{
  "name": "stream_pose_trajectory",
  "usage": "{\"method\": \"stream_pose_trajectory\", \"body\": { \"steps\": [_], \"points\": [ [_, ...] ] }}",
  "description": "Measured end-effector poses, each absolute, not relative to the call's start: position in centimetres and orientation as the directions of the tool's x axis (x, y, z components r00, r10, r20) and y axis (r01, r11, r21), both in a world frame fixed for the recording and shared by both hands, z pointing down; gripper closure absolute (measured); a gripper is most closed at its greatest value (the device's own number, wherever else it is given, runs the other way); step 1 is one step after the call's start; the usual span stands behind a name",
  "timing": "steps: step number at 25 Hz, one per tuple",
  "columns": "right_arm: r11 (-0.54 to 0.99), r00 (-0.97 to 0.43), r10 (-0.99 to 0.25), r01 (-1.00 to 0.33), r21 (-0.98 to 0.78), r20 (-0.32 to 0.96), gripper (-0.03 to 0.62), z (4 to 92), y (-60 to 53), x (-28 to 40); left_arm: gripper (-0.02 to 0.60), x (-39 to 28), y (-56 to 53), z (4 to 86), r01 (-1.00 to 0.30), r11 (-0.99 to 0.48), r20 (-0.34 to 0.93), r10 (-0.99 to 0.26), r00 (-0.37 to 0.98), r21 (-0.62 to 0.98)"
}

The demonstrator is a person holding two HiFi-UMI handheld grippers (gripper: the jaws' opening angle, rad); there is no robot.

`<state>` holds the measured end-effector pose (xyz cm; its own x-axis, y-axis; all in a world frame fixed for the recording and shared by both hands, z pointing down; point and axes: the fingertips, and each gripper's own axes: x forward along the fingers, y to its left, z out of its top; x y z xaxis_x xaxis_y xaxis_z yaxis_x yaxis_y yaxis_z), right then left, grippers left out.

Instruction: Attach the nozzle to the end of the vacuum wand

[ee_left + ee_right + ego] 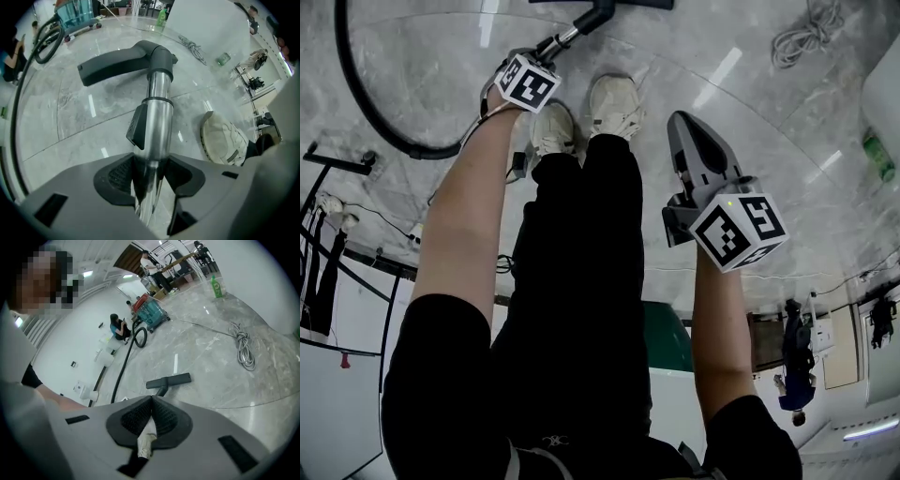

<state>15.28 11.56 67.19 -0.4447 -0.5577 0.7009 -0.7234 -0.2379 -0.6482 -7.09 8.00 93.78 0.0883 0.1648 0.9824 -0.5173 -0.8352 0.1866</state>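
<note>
steel wand (157,117) points down, far end in floor nozzle (112,68), left tongs (150,168) clamped on it, right tongs (151,401) shut empty

Marble floor (750,122), nozzle (168,380), hose (356,94), coiled cable (806,37)

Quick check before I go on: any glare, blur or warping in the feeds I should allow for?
Head view: sharp, but ceiling-light streaks glare off the glossy floor. Left gripper view: strong fisheye bending, bright sheen on the wand, which blurs close between the left tongs. Right gripper view: same warping, dark corners, a mosaic patch top left; the nozzle looks crisp.
</note>
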Motion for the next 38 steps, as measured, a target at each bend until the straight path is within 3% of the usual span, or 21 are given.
{"method": "stream_pose_trajectory", "body": {
  "steps": [8,10,11,15,16,17,23,31,38],
  "points": [
    [-0.241,-0.421,-0.579,-0.729,-0.641,0.698,0.579,67.7,11.0,15.7,0.396,-7.1,7.5,95.7,-0.577,-0.808,0.992,0.092,0.083,0.123],
    [-0.246,-0.417,-0.586,-0.726,-0.643,0.695,0.579,67.0,10.7,15.4,0.273,-7.7,7.4,95.1,-0.639,-0.763,0.995,0.065,0.072,0.096],
    [-0.244,-0.413,-0.589,-0.729,-0.64,0.695,0.579,66.5,10.4,15.2,0.244,-8.0,7.3,94.5,-0.668,-0.738,0.995,0.064,0.076,0.098],
    [-0.234,-0.32,-0.626,-0.793,-0.562,0.712,0.579,62.5,8.7,15.6,0.235,-8.6,6.9,87.9,-0.664,-0.741,0.992,0.035,0.119,0.106],
    [-0.223,-0.286,-0.633,-0.823,-0.523,0.72,0.579,61.0,8.3,15.7,0.349,-8.6,6.2,85.0,-0.651,-0.755,0.991,-0.012,0.131,0.077],
    [-0.206,-0.252,-0.637,-0.855,-0.476,0.728,0.579,59.2,7.7,15.7,0.577,-8.5,5.3,81.7,-0.653,-0.755,0.985,-0.056,0.162,0.064],
    [-0.112,-0.132,-0.716,-0.947,-0.299,0.686,0.579,45.7,1.0,13.9,0.577,-5.6,-2.8,59.9,-0.754,-0.63,0.866,-0.256,0.429,0.188],
    [-0.061,-0.071,-0.891,-0.961,-0.272,0.448,0.579,21.4,-5.9,11.3,0.577,-3.5,-10.8,26.3,-0.793,-0.57,0.617,-0.55,0.563,0.216],
    [-0.057,-0.047,-0.951,-0.944,-0.324,0.304,0.58,-0.4,-4.0,9.9,0.577,-2.3,-9.3,0.7,-0.764,-0.632,0.461,-0.644,0.61,0.127]
  ]
}}
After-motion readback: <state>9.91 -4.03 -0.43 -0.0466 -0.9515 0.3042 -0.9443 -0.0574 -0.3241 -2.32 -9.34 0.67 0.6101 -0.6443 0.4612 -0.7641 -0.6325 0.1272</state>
